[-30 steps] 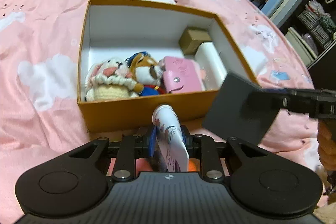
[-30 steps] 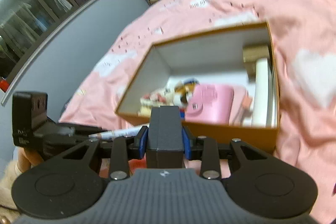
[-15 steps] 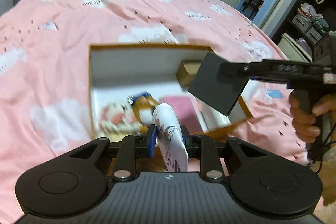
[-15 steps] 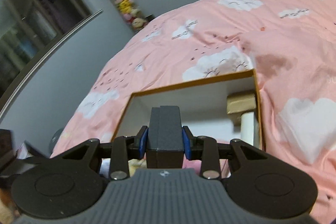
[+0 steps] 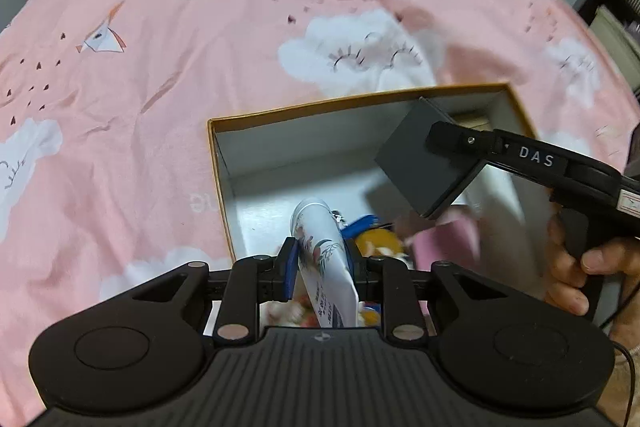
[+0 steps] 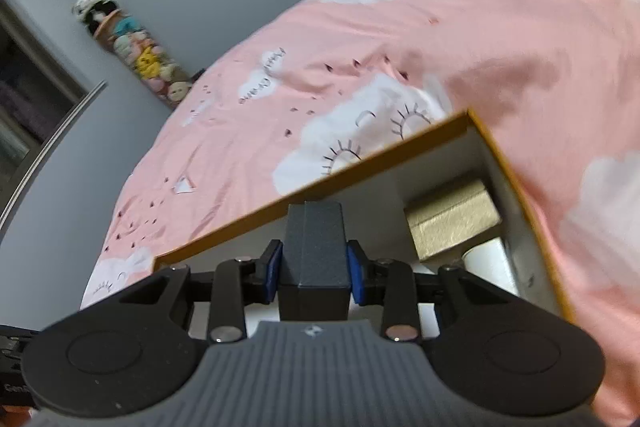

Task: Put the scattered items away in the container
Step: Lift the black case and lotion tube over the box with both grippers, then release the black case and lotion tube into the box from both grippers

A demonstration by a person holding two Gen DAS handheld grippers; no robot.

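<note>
An orange cardboard box (image 5: 218, 163) with white inner walls lies open on the pink bedspread. My left gripper (image 5: 320, 263) is shut on a white flower-printed tube (image 5: 324, 247), which hangs over the box's left half. My right gripper (image 6: 314, 269) is shut on a flat dark grey box (image 6: 314, 251); in the left wrist view that grey box (image 5: 424, 163) hovers above the orange box's right half. Inside lie a gold box (image 6: 452, 219), a white roll (image 6: 488, 259), a pink case (image 5: 444, 243) and blurred plush toys (image 5: 376, 243).
The pink cloud-print bedspread (image 5: 200, 47) spreads all around the orange box (image 6: 500, 155). A hand (image 5: 576, 275) holds the right gripper's handle at the right. Stacked plush toys (image 6: 136, 51) stand by the grey wall beyond the bed.
Both grippers have moved forward from the box's near side to over its inside, each keeping its grip. The grey box has swung across to the right half and tilted lower.
</note>
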